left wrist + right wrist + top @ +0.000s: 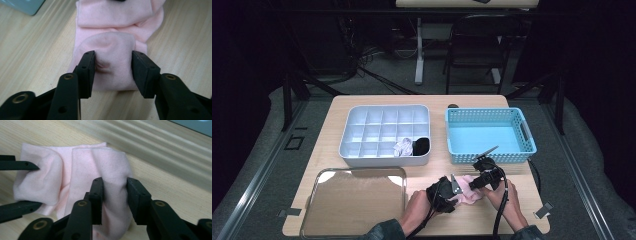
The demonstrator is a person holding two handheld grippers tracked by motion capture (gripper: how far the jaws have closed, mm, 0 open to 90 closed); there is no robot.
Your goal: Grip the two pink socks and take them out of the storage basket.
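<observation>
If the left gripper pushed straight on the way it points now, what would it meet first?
The pink sock. The left gripper already has a raised fold of it between its jaws, so going on would press deeper into that bunched fabric, likely sliding it across the table toward the folded part beyond. Depth past that is unclear.

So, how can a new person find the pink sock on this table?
Look at the wooden table, near edge, in front of the blue basket. The pink sock lies there between the two claws, the only pink cloth; the other socks sit in the grey divided tray.
</observation>
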